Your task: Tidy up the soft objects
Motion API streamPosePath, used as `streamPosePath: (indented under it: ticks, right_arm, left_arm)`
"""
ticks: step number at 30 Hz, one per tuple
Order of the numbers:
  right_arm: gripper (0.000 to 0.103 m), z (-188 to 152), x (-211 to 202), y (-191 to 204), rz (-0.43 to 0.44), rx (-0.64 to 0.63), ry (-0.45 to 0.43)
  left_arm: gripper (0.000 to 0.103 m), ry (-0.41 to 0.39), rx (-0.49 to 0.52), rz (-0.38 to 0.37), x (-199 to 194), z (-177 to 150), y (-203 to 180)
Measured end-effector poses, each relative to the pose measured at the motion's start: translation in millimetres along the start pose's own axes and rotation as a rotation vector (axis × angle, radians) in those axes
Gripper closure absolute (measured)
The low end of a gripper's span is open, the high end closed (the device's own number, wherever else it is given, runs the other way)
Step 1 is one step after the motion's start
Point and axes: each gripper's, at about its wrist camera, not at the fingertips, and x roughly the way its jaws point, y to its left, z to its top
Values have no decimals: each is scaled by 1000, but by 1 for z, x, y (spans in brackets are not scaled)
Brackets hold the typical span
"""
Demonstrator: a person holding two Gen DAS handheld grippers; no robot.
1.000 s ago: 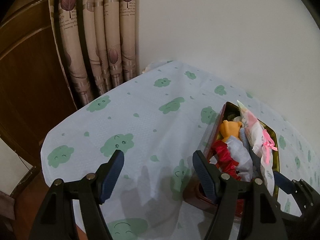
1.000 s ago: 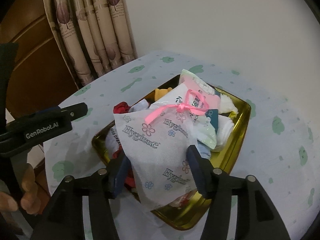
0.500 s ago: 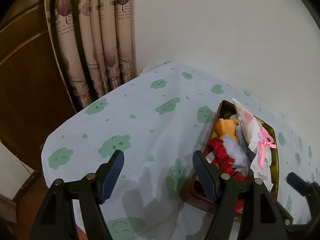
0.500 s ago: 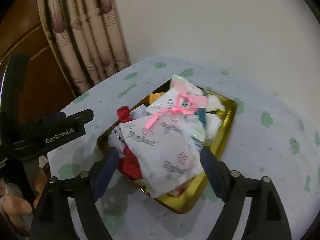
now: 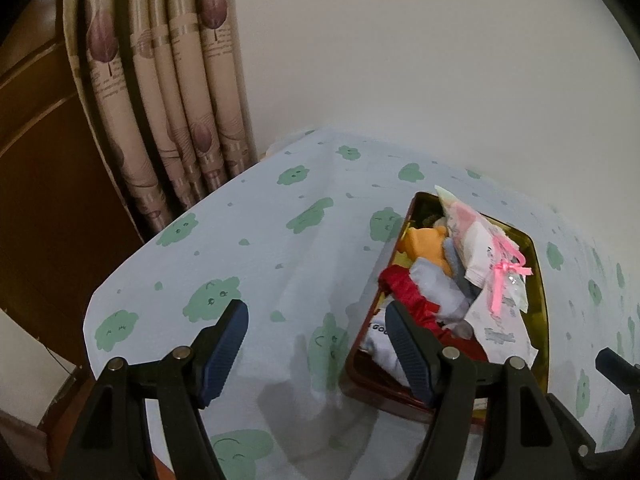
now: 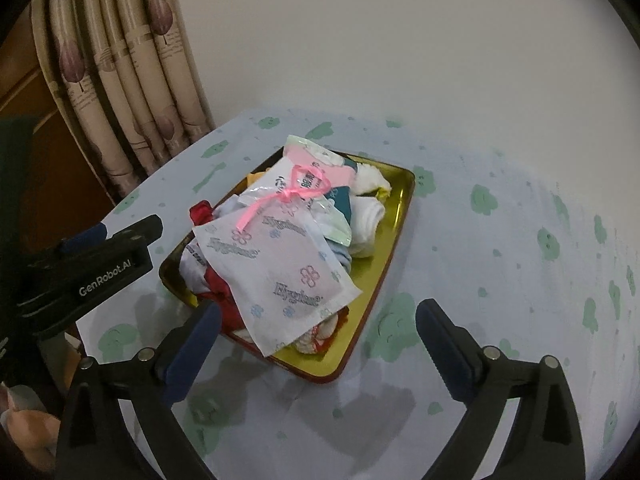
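A gold tray [image 6: 394, 236] on the cloud-print tablecloth is heaped with soft things: a white Hygiene tissue pack [image 6: 280, 276], a pouch with a pink ribbon [image 6: 296, 188], red cloth [image 6: 200, 214] and white socks [image 6: 370, 212]. The tray also shows in the left wrist view [image 5: 538, 304], with an orange plush [image 5: 426, 242] and the ribbon [image 5: 502, 280]. My right gripper [image 6: 316, 332] is open and empty, just in front of the tray. My left gripper [image 5: 316, 336] is open and empty over the cloth at the tray's left; it shows in the right wrist view [image 6: 108, 236].
The tablecloth [image 5: 256, 240] covers a table that ends close at the left and front. A patterned curtain [image 5: 160, 92] and a wooden panel [image 5: 44, 184] stand beyond the left edge. A white wall [image 6: 400, 40] runs behind the table.
My right gripper has opened off the tissue pack and drawn back and up; the pack now lies on the heap in the tray. My left gripper has barely moved.
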Motion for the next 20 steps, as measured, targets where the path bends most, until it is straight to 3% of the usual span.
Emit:
streamPosePath:
  ticks: [20]
  right_arm:
    - [6,-4,7,-1,12,5,34]
  left_arm:
    - [30,-10,34,-9,-2,1,-6]
